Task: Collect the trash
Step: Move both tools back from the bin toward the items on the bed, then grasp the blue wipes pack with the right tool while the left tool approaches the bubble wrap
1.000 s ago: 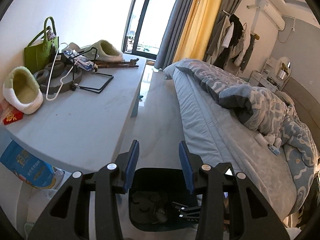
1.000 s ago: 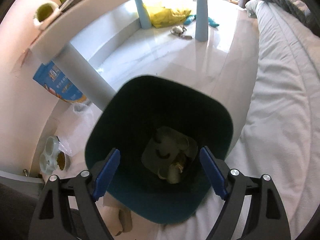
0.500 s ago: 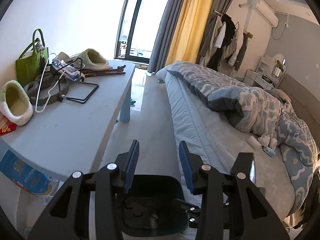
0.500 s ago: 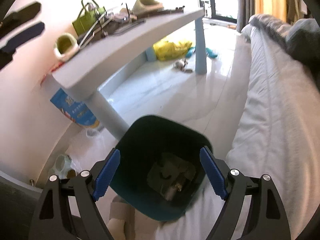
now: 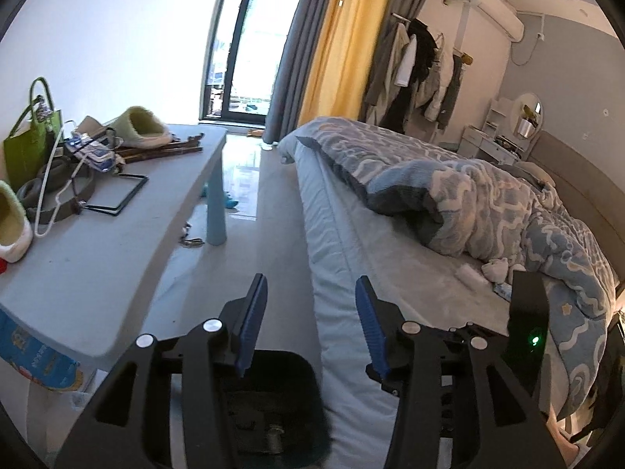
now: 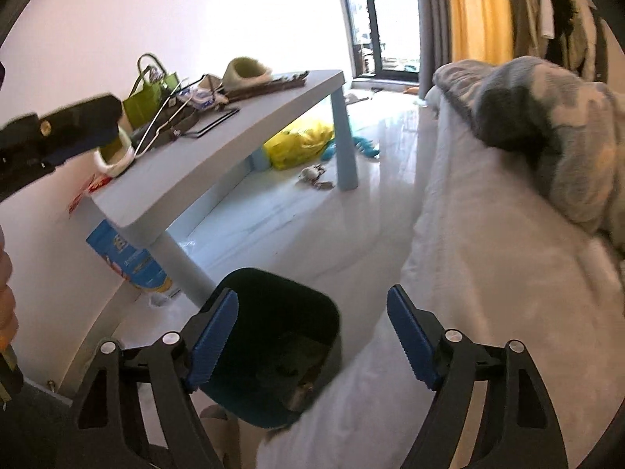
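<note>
A dark bin point(image 6: 273, 355) with some trash at its bottom stands on the floor between the table leg and the bed; it also shows in the left wrist view point(image 5: 269, 402). My left gripper point(image 5: 310, 324) is open and empty, held above the bin's far side. My right gripper point(image 6: 312, 338) is open wide and empty, above and behind the bin. White crumpled scraps point(image 5: 482, 271) lie on the bed by the quilt. Small litter point(image 6: 314, 178) lies on the floor near the far table leg.
A grey-blue table point(image 5: 101, 258) at left carries slippers point(image 5: 142, 127), a green bag point(image 5: 29, 144), a hanger and cables. A yellow bag point(image 6: 299, 142) lies under the table. The bed point(image 5: 390, 262) with a blue quilt fills the right. A blue package point(image 6: 129, 260) leans by the wall.
Both grippers have risen and tilted up away from the bin, which has slid to the bottom of both views. More of the room and bed shows. Both stay open.
</note>
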The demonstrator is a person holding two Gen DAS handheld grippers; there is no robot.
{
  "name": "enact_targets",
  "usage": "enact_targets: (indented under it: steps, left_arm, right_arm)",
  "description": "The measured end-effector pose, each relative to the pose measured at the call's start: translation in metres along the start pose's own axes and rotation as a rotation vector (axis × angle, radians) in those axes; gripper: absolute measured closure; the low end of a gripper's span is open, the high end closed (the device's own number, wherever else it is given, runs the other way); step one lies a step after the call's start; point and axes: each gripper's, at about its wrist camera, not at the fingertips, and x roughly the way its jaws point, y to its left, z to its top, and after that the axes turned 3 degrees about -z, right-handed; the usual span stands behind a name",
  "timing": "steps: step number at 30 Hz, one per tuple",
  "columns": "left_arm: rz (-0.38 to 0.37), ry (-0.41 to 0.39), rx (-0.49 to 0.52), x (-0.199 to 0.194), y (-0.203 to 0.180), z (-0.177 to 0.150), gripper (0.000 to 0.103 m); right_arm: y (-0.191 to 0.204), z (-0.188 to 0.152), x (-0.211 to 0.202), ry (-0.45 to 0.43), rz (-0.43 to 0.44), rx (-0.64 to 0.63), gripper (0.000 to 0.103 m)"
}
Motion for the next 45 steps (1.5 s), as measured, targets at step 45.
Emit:
enact_targets:
  steps: [45]
  left_arm:
    - [-0.217, 0.137, 0.202, 0.147, -0.167, -0.01, 0.015]
  right_arm:
    - [-0.265, -0.064, -0.109, -0.059, -0.273, 0.292, 0.026]
